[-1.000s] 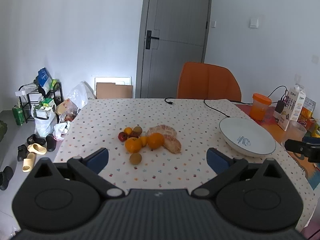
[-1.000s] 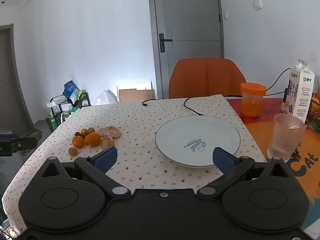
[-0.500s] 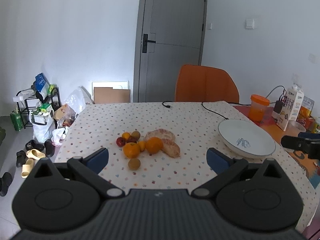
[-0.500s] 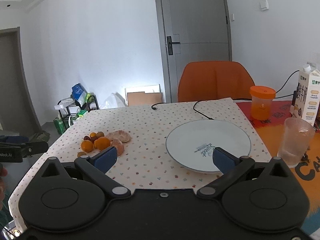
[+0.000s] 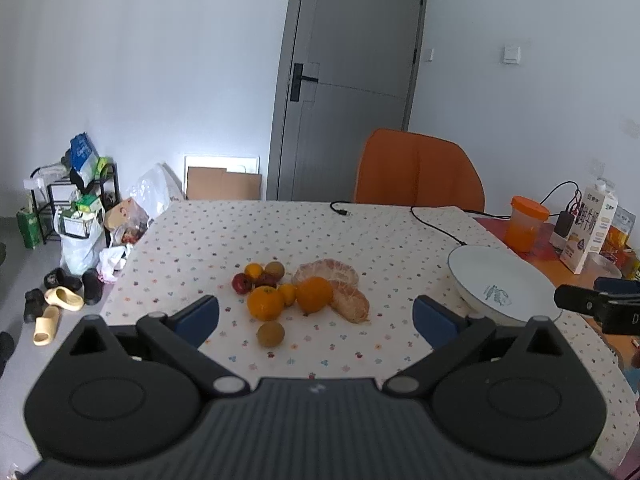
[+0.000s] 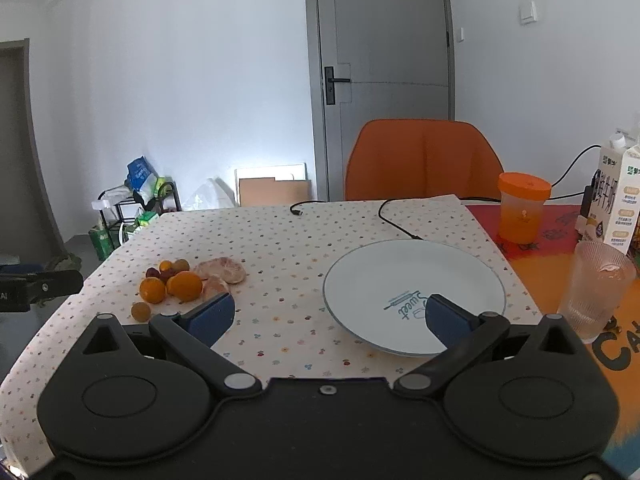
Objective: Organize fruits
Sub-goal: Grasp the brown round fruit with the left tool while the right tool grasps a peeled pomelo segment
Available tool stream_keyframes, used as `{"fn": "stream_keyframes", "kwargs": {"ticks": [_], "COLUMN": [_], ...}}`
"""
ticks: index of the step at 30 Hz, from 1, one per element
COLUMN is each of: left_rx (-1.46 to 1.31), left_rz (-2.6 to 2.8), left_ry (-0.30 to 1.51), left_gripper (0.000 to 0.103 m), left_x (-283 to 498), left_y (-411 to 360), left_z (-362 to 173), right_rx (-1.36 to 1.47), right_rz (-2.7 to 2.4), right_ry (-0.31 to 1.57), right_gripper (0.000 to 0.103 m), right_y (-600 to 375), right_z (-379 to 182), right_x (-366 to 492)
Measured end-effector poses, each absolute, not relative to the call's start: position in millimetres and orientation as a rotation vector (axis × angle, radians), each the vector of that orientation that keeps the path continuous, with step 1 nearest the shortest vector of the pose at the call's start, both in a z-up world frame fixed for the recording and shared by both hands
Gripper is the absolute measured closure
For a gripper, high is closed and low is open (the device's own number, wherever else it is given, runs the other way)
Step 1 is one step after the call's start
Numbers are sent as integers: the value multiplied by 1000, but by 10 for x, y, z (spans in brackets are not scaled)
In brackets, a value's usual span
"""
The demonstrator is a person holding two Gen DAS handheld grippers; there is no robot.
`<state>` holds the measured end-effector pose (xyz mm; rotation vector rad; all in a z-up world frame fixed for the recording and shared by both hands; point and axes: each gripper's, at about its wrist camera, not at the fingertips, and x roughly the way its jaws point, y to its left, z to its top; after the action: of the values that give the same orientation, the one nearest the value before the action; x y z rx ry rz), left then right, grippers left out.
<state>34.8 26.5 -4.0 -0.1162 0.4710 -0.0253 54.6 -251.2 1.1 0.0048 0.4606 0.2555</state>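
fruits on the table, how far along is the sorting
Nothing looks done: the plate holds no fruit. Nothing is in hand: the left hand-held gripper and right hand-held gripper are both open. Left to do: the oranges, kiwi and peeled segments lie clustered on the tablecloth.

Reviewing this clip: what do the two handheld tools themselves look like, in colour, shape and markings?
Both match. The left tool has a matte black body with a ribbed centre panel, two round black discs, black linkage arms on grey pivot pins, and blue pads on the fingers. The right tool is alike but has a smooth centre with a small screw. No cables or sleeves show. From the side, the right tool shows white lettering.
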Motion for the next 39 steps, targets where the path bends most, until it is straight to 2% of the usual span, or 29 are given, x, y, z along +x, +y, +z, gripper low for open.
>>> {"fn": "stream_keyframes", "kwargs": {"ticks": [20, 25, 30, 36, 39], "left_rx": [-172, -180, -190, -198, -195], "left_rz": [30, 31, 24, 15, 14], "left_ry": [529, 543, 581, 619, 643], "left_gripper": [2, 12, 30, 38, 42], "left_x": [776, 889, 997, 1108, 1167], "left_y": [561, 612, 622, 613, 603], "left_z": [-346, -419, -520, -643, -702], "right_rx": [0, 6, 10, 2, -12], "right_rz": [276, 304, 343, 398, 418], "right_ry": [524, 545, 567, 604, 616], "right_gripper": [0, 2, 11, 23, 24], "right_y": [-2073, -1953, -1829, -1709, -1636], "right_z": [-173, -215, -270, -359, -400], "right_x": [997, 1123, 1242, 1356, 1396]}}
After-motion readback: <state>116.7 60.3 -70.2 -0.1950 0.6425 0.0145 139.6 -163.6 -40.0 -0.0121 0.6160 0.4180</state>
